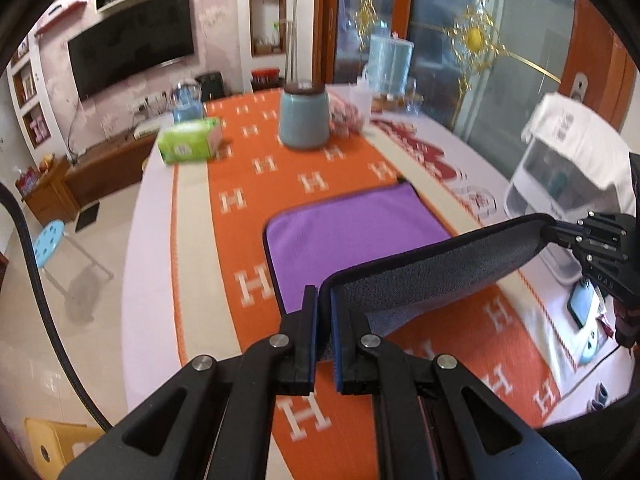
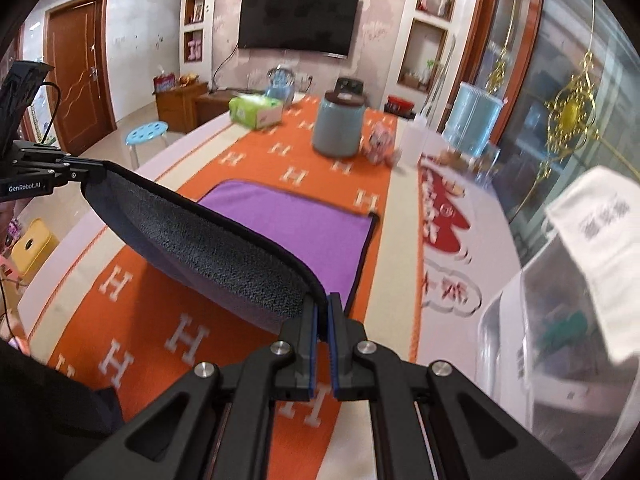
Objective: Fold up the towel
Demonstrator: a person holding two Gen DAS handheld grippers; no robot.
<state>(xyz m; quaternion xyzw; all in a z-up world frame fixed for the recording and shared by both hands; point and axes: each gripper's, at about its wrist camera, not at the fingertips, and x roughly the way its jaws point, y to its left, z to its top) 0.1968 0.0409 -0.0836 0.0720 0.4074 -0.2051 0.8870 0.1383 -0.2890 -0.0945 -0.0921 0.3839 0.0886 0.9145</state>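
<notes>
Both my tongs, left gripper and right gripper, are clamped on the towel's near corners, lifted; its flat purple half lies toward twelve o'clock, fold edge crosswise.

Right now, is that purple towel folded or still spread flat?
Half-folded: the towel's far part lies flat, while both grippers hold its near edge lifted, grey underside showing.

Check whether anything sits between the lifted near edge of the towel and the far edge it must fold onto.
Nothing visible does. The purple towel with grey underside lies flat ahead, its far half bare. The left tongs and right tongs each grip a raised near corner. The teal ceramic jar and green tissue box stand well beyond the far edge.
</notes>
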